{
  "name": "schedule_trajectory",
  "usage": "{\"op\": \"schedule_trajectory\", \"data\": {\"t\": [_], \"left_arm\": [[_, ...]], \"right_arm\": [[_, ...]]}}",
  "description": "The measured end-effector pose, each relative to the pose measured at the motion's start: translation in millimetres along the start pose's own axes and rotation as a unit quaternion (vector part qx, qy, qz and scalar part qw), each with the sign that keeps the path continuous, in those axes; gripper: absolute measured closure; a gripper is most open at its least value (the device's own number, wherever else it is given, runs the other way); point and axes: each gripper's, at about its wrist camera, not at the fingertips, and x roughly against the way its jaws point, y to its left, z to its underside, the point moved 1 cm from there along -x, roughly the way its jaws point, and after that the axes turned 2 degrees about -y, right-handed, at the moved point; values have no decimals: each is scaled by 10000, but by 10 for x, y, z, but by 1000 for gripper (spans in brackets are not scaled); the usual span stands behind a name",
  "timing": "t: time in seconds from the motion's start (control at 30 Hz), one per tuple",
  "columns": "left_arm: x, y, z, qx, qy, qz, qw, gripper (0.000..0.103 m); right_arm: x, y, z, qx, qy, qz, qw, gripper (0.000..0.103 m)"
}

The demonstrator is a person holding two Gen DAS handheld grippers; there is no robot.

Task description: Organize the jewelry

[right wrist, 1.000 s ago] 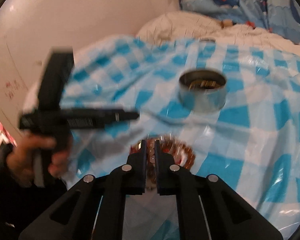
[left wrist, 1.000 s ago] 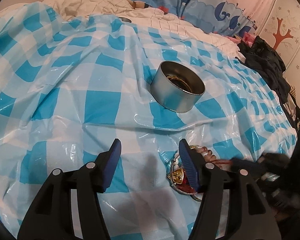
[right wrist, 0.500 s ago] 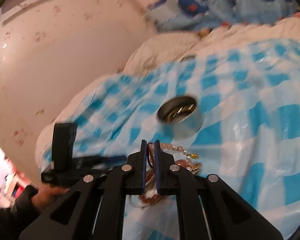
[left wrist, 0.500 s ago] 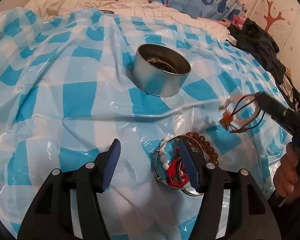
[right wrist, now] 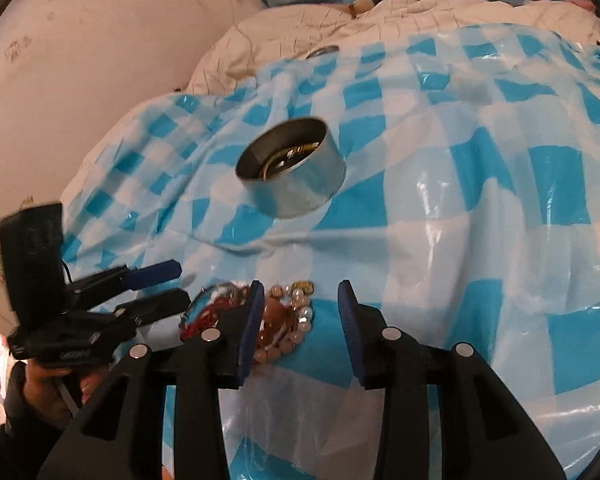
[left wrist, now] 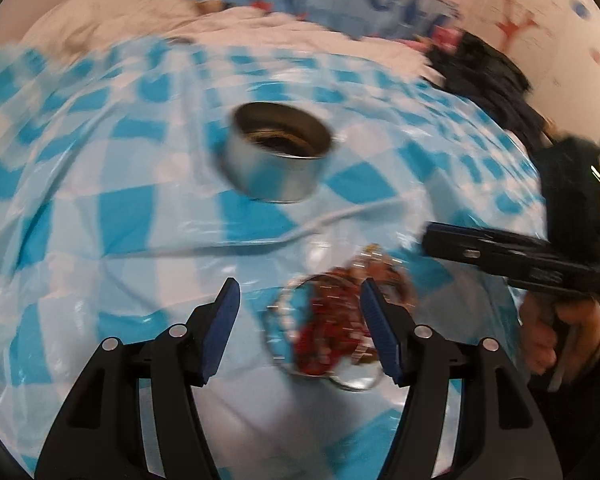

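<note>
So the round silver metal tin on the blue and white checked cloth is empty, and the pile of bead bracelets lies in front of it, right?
Not quite: the round silver metal tin already holds gold-coloured jewellery, as the right wrist view shows. The rest stands.

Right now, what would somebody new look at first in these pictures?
Probably the shiny round tin in the middle of the blue checked cloth, with something gold inside. Next, the heap of beaded bracelets nearer the cameras, between the two open grippers, left and right.
</note>
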Motion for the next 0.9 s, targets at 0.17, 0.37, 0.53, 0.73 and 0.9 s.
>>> {"op": "schedule_trajectory", "data": {"t": [0.17,0.37,0.53,0.73,0.9], "left_arm": [[-77,-291,65,-526,76,84,9986,44],[-171,-385,113,-713,237,-17,9972,78],[-97,-286,94,-557,124,-14,9984,100],[243,-96,-58,-7,-542,553,9970,100],[334,73,-110,268,-662,500,9962,100]], "right_arm": [[-65,64,53,258,89,271,9993,65],[-101,5,54,122,69,325,9994,62],[-128,-9,55,77,103,316,9994,61],[-183,40,91,242,231,376,9987,61],[-215,62,100,291,225,368,9986,61]]}}
